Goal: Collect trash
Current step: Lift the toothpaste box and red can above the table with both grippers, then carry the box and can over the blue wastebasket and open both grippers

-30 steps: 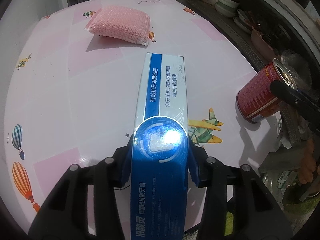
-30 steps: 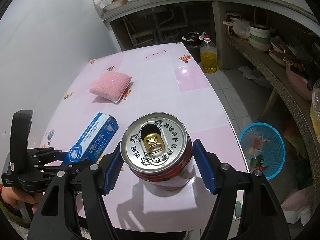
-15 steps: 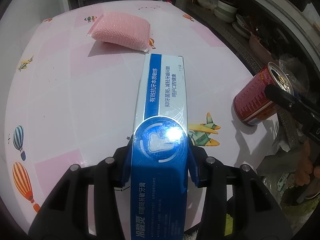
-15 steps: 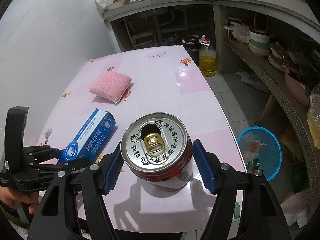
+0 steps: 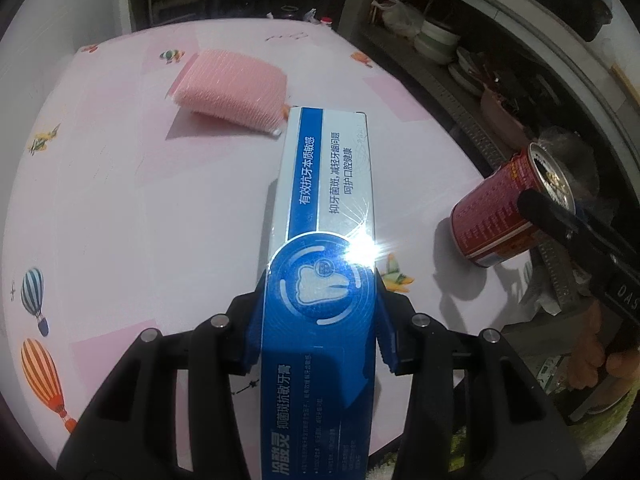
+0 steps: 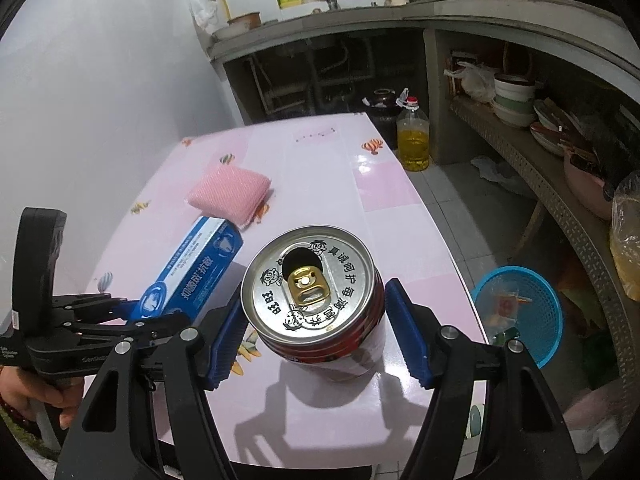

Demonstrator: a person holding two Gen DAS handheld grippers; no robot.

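My left gripper is shut on a blue and white toothpaste box, its blue pads pressed against both long sides. The box sticks out forward over the pink table, far end raised; from the right wrist it appears as the box in the left gripper, held by a hand. My right gripper is shut on a red drink can with an opened silver top, pads on both sides. The can looks tilted, just above the table near its right edge.
A pink sponge lies farther back on the table. On the floor to the right sits a blue mesh basket with scraps in it. A bottle of yellow oil stands on the floor past the table; shelves with bowls line the right wall.
Both grips hold unchanged. The left gripper has tipped slightly, so the box's far end now lines up near the sponge. The can and right gripper have barely shifted.
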